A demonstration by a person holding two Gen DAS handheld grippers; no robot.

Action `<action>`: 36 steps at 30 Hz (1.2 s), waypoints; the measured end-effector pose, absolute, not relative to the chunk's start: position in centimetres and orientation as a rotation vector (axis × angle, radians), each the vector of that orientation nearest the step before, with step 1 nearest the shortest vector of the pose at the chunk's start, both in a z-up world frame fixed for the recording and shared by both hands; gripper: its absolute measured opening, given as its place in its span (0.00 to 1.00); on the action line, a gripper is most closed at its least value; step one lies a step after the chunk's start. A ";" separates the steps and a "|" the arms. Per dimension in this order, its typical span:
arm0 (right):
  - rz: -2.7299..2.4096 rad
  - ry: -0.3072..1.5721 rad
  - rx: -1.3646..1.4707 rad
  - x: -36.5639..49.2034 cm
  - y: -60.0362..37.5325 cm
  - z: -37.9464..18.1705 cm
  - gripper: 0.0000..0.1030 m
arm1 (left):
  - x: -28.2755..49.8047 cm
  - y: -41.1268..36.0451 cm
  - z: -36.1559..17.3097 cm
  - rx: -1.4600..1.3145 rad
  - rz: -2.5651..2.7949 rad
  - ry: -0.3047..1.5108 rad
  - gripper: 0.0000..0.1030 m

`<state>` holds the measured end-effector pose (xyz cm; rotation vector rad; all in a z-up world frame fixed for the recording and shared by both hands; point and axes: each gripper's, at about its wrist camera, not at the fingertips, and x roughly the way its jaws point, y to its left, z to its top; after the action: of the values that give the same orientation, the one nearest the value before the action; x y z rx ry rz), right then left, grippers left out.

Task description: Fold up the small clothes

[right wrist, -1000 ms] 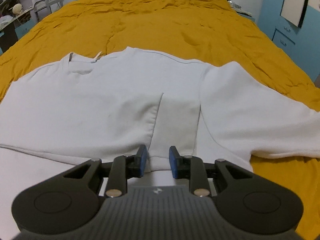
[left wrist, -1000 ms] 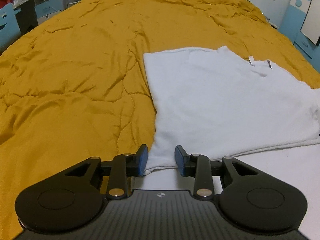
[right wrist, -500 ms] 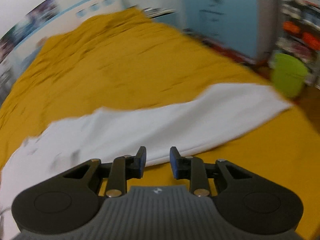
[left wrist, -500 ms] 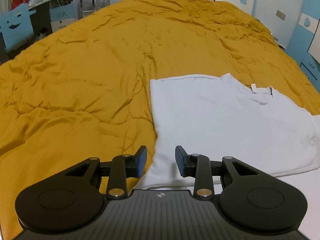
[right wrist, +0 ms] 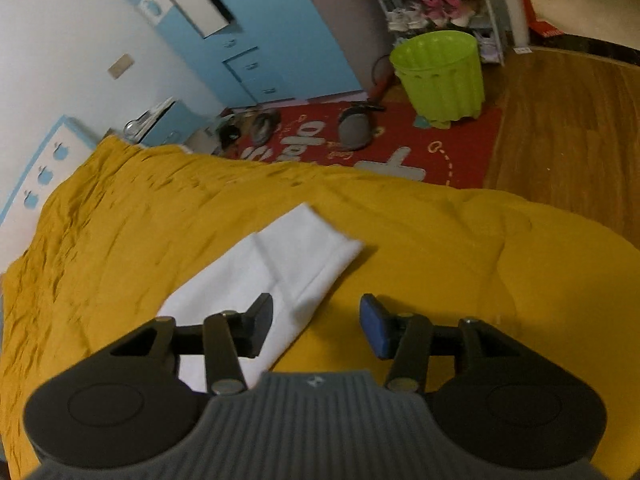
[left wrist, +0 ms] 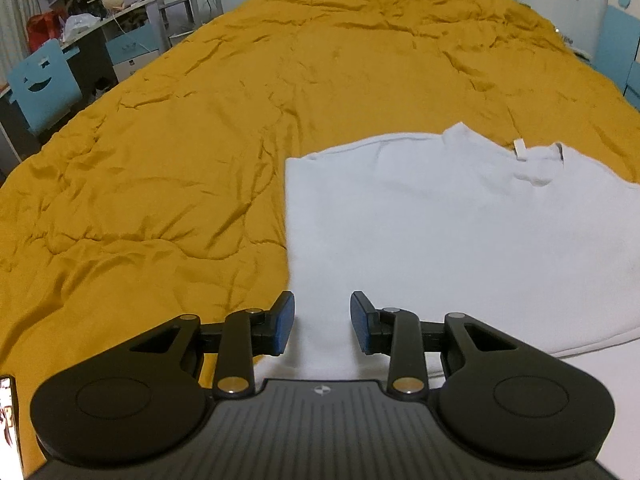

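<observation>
A white long-sleeved shirt (left wrist: 460, 232) lies flat on the mustard bedspread (left wrist: 160, 160), its collar tag (left wrist: 520, 148) at the far side. Its left side is folded in to a straight edge. My left gripper (left wrist: 322, 328) hovers open over the shirt's near left corner, with nothing between its blue pads. In the right wrist view the shirt's sleeve (right wrist: 280, 264) stretches out across the bedspread (right wrist: 440, 248). My right gripper (right wrist: 316, 326) hangs over the sleeve's near edge, tilted, its jaws opening with no cloth pinched between them.
The bed's edge runs just beyond the sleeve end. On the floor past it are a red rug (right wrist: 360, 148), shoes and a green bin (right wrist: 440, 72). A blue chair (left wrist: 40, 84) and a desk stand far left of the bed.
The right gripper swung from the shirt's body out to the sleeve on the right, rolled, and its jaws widened. The left gripper drew back a little from the shirt.
</observation>
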<state>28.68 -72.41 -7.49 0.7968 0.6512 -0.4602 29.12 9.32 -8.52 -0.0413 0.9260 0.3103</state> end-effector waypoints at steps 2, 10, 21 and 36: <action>-0.466 0.635 0.818 29.6 -73.7 -8.1 0.40 | 29.4 8.9 -8.9 -0.026 0.317 0.943 0.38; -0.439 0.593 0.750 31.5 -73.4 -7.3 0.01 | 29.4 8.9 -8.6 -0.016 0.330 0.940 0.38; -0.123 0.388 0.457 31.1 -58.2 11.4 0.01 | 26.7 10.4 -6.4 -0.056 0.292 0.856 0.38; 0.361 0.358 0.313 32.0 -22.3 22.2 0.01 | 22.1 16.7 -3.8 -0.169 0.264 0.743 0.38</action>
<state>31.97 -22.26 22.18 0.3127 0.3576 0.3612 22.11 16.74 -3.81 -0.1687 0.7433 0.2641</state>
